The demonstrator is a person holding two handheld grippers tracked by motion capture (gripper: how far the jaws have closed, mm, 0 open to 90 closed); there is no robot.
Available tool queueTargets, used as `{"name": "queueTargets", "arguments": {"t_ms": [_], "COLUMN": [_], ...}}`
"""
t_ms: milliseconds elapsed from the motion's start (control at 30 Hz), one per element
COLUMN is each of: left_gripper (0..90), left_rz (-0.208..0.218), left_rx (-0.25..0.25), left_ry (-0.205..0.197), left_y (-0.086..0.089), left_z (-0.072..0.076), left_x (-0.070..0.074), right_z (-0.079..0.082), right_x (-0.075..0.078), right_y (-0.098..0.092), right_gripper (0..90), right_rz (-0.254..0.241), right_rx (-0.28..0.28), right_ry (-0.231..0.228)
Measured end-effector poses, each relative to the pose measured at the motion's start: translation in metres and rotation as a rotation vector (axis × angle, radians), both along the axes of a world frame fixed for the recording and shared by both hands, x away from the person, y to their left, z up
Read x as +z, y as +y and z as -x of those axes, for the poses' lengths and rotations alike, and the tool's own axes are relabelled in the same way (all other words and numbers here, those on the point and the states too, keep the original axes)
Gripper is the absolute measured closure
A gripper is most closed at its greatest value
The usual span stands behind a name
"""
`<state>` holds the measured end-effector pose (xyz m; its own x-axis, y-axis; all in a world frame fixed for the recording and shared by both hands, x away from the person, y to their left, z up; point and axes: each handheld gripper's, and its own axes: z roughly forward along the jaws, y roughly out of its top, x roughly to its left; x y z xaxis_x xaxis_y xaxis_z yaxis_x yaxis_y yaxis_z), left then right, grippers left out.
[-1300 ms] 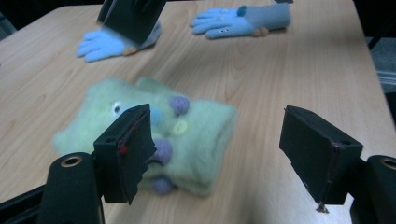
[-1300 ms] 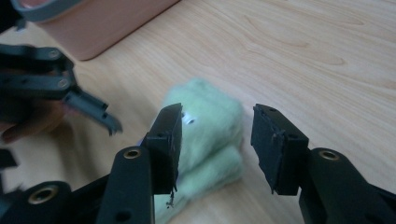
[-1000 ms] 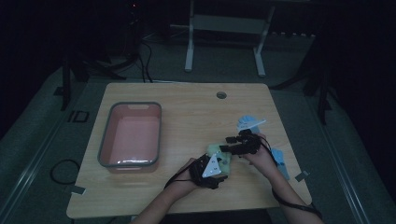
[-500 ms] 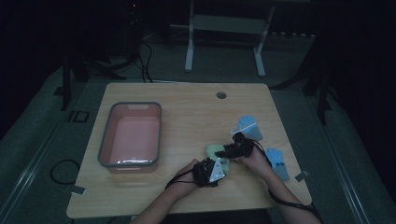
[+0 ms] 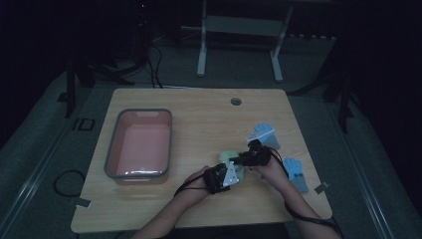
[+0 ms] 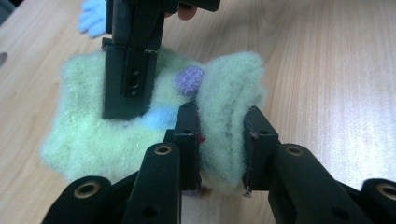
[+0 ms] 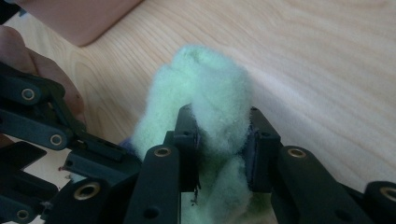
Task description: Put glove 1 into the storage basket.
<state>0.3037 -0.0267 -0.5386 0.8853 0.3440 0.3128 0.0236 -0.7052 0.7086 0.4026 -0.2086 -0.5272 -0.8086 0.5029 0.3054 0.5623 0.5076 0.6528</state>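
While both hands hover low over the near right part of the wooden surface [image 5: 199, 104], the fuzzy green glove [image 6: 116, 135] lies flat between them, a purple bobble [image 6: 189, 79] and a pale blue one on its pile. The left gripper [image 6: 222, 144] has just been closing its fingers, and they now pinch a bunched fold at one edge of the glove. The right gripper [image 7: 222, 149] has been closing too, and its fingers squeeze a raised tuft of the same green fleece. A second ago, in the high view, the right hand was farther up the surface by the blue glove [image 5: 264, 134]; now it sits close against the left, right over the green one.

To my eye that means the grasp is made at both ends, so lifting, stretching or turning the glove looks like the next thing.

Another blue glove [image 5: 297, 172] lies beside the right forearm, and the grey-rimmed pink tub [image 5: 139, 172] stands well apart to the left. On the floor left of the table, pale marks seem to read "ID".
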Motion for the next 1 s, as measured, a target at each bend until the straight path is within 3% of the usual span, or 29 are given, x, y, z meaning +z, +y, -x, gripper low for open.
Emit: {"name": "queueTargets", "arguments": {"t_ms": [200,467,1000], "left_gripper": [72.2,72.2,72.3], "left_rz": [0.026,0.016,0.006], "left_rx": [0.000,0.002,0.047], "left_ry": [-0.001,-0.025,-0.077], "left_y": [0.009,0.021,0.057], "left_z": [0.001,0.001,-0.001], "left_x": [0.021,0.046,0.082], "right_z": [0.002,0.002,-0.005], "right_x": [0.020,0.044,0.087], "right_y": [0.004,0.012,0.052], "right_gripper": [70.9,70.9,70.9], "right_rz": [-0.026,-0.059,-0.067], "right_rx": [0.008,0.011,0.046], "right_ry": [-0.027,-0.041,-0.106]}}
